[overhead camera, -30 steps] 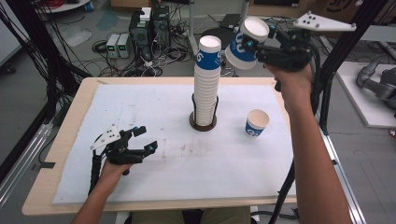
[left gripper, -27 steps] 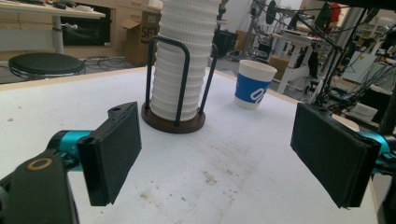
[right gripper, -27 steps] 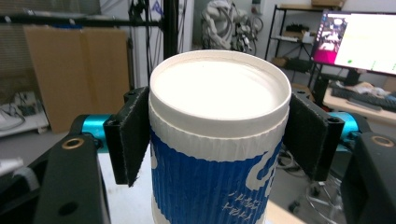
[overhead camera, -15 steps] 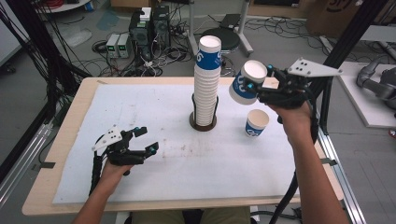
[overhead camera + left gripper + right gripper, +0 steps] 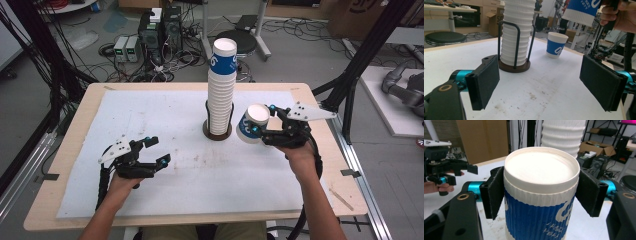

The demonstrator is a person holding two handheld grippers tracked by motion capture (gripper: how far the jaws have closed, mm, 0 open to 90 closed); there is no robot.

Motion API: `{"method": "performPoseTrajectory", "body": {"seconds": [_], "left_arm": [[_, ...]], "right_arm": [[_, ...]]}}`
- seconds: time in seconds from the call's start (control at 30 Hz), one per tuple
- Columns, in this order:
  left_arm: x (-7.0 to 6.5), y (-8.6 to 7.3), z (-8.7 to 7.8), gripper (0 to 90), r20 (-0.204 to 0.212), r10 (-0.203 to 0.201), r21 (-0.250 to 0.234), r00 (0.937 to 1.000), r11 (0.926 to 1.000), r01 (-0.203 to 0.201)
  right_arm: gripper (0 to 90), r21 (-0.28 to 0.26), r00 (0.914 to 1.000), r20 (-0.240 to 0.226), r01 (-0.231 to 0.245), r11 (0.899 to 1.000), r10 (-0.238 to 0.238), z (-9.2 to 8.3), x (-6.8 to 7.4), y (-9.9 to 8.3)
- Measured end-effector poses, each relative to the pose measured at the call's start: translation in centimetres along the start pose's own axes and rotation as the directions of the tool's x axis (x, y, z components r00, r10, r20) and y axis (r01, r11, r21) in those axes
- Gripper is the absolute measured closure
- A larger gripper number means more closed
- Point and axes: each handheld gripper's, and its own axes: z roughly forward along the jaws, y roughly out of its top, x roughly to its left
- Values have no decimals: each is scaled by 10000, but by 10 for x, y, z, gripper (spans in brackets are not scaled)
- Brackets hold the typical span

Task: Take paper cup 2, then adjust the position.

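Observation:
A tall stack of white ribbed paper cups stands in a dark wire holder at the table's middle. Just right of it, my right gripper is shut on a blue-and-white paper cup, held tilted above the table. Its pads press both sides of the cup, whose white round end faces the camera. In the left gripper view this held cup hangs over a second cup standing upright. My left gripper rests open at the front left, with nothing between its pads.
A white sheet covers most of the wooden table. Black frame posts rise at the right edge. Cables, boxes and a stool lie on the floor beyond the far edge. The left gripper appears far off in the right gripper view.
My right gripper has come down with the cup from beside the top of the stack to low over the table, where the standing cup is. The left gripper has stayed put.

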Motion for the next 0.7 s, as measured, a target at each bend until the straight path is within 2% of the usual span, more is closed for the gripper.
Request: {"method": "performPoseTrajectory", "body": {"seconds": [0.43, 0.7], "left_arm": [[-2, -2, 1, 163, -33, 27, 152, 10000, 9999, -26], [-4, 0, 4, 162, 53, 140, 107, 9999, 9998, -141]], "right_arm": [[296, 85, 9971, -652, -383, 9992, 388, 10, 9, -29], [295, 177, 9961, -809, -349, 9992, 362, 14, 15, -32]]}}
